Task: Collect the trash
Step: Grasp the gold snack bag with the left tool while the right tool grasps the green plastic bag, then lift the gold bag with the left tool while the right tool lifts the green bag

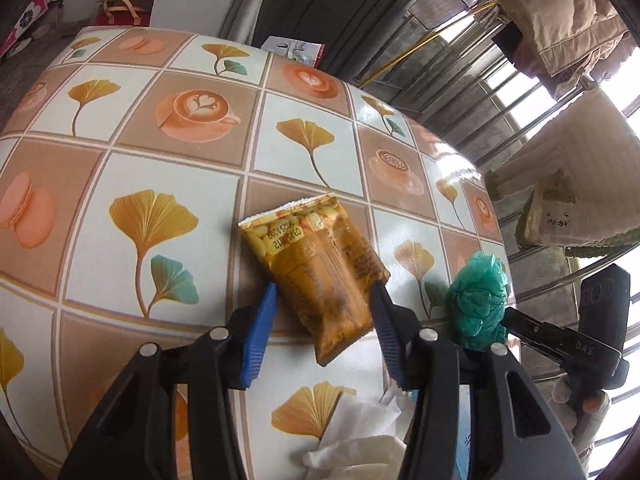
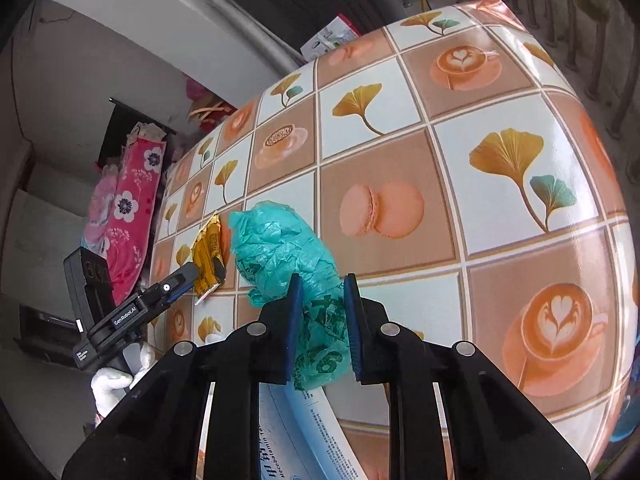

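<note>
A yellow snack wrapper (image 1: 320, 268) lies flat on the patterned table (image 1: 160, 152). My left gripper (image 1: 326, 300) is open, its blue fingers on either side of the wrapper's near half. A crumpled green plastic bag (image 2: 280, 248) is held between the fingers of my right gripper (image 2: 320, 300), which is shut on it just above the table. The bag also shows in the left wrist view (image 1: 478, 300), and the wrapper shows in the right wrist view (image 2: 208, 256) with the left gripper (image 2: 188, 276) at it.
Crumpled white tissue (image 1: 360, 432) lies near the table's front edge under the left gripper. A white and blue printed packet (image 2: 312, 436) lies under the right gripper. A small packet (image 1: 294, 50) rests at the table's far edge. Laundry hangs by the window on the right.
</note>
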{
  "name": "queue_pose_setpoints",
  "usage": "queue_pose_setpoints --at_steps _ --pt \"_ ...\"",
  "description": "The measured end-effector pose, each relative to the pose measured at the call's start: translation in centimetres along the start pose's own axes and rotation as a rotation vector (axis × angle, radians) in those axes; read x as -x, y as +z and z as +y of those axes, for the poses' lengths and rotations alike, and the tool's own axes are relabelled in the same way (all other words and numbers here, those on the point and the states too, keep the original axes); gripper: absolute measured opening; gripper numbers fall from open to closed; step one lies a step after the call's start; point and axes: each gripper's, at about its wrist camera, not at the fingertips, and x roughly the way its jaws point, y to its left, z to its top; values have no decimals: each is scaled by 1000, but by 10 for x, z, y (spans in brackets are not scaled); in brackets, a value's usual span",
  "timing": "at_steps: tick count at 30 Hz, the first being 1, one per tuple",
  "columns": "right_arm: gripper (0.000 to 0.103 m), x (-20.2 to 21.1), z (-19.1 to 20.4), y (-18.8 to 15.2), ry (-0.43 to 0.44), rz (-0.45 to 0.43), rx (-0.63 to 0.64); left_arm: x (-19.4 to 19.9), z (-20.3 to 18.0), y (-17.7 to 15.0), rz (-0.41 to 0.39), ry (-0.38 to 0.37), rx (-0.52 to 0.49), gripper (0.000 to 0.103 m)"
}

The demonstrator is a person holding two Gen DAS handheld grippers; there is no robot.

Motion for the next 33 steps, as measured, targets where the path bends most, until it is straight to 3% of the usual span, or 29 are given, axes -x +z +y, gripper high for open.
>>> queue_pose_setpoints --at_steps 3,6,16,19,26,27,28,30,33 --pt "23 2 2 1 -15 -14 7 -3 -10 0 -14 69 -85 46" --pt "32 5 2 1 -5 -12 15 -5 -14 -2 -26 137 -142 36" --pt "64 13 17 1 0 -37 84 -6 -16 -3 -41 178 -178 18" --pt "69 5 23 3 -8 -15 112 -4 -19 -3 -49 175 -187 13" --pt "70 -16 25 3 -30 41 153 5 -24 -2 -77 162 -190 11" --pt "67 -19 24 3 -34 50 154 8 -25 -1 -85 163 -192 11" --pt "54 -22 23 2 -39 58 153 11 -26 -1 -95 163 -195 11" --pt "45 -24 19 1 -3 66 133 19 -30 -2 -118 169 -207 11" --pt "40 -16 15 -1 -15 31 116 34 -36 -2 -161 187 -231 11"
